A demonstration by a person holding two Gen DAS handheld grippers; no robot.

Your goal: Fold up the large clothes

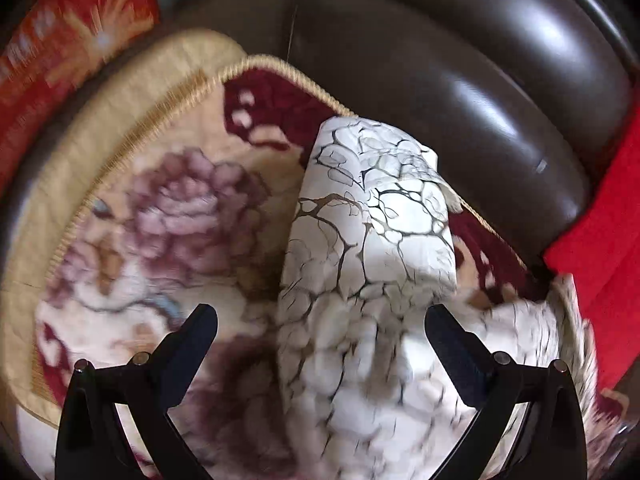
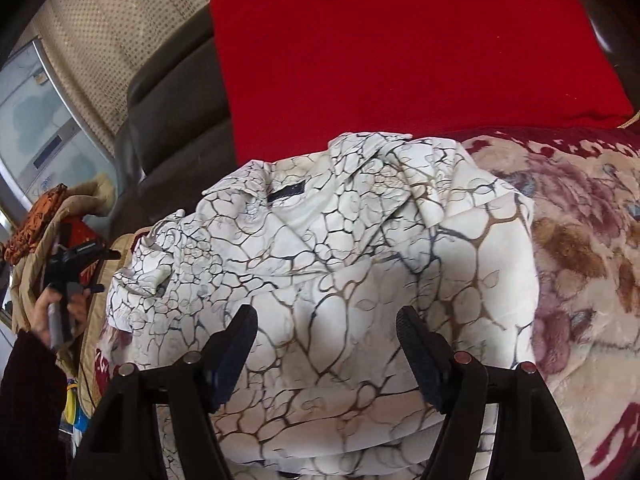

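Note:
A white shirt with a dark veined marble print lies bunched and partly folded on a floral blanket, collar toward the red cushion. My right gripper hovers over the shirt's near half, open, with cloth below the fingers but nothing pinched. In the left wrist view the same shirt runs as a long folded strip between the open fingers of my left gripper, which points steeply down and grips nothing. A hand holds that left gripper at the shirt's left end.
The blanket covers a dark leather sofa. A red cushion lies behind the shirt, and another red patterned cushion sits at the far left. Cloth and small items are piled beyond the sofa's left edge.

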